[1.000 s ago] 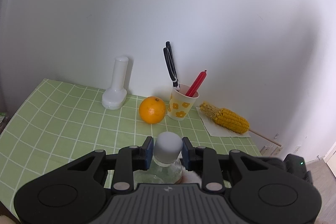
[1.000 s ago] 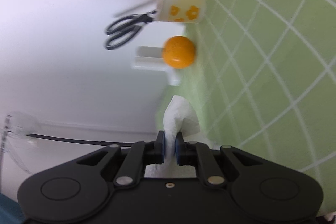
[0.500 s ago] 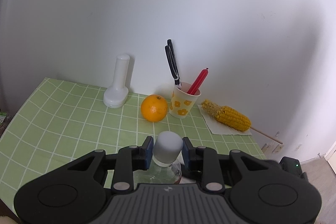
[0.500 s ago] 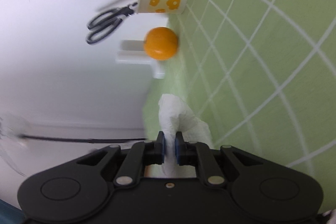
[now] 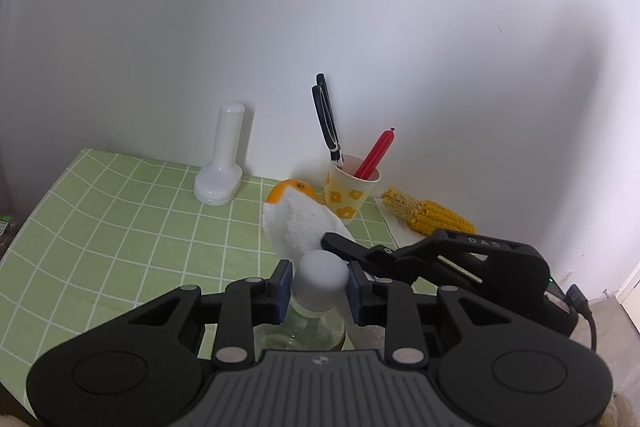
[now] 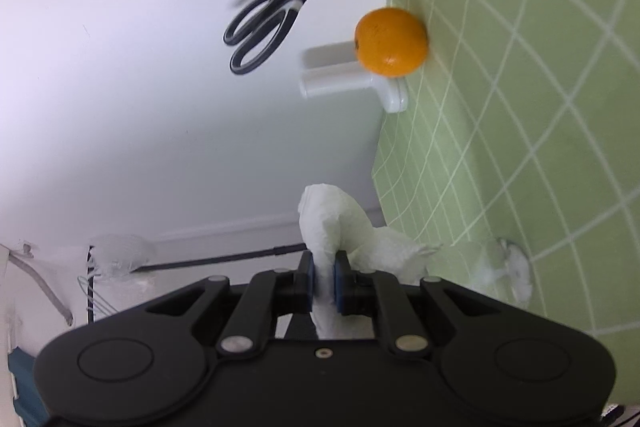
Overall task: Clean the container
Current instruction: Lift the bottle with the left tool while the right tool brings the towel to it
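The left gripper (image 5: 319,287) pinches the glass bottle's grey cap (image 5: 319,281); the right gripper (image 6: 324,281) clamps a paper towel (image 6: 334,223). Hard wiping could twist the bottle (image 5: 308,333) loose.

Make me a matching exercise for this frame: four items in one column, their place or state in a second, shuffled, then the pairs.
Items
1. scissors
2. corn cob
3. paper towel
4. glass bottle

States
A. clamped at its white cap by the left gripper
B. lying on a white napkin
C. standing in the flowered cup
D. pinched in the right gripper

Pairs: 1-C, 2-B, 3-D, 4-A
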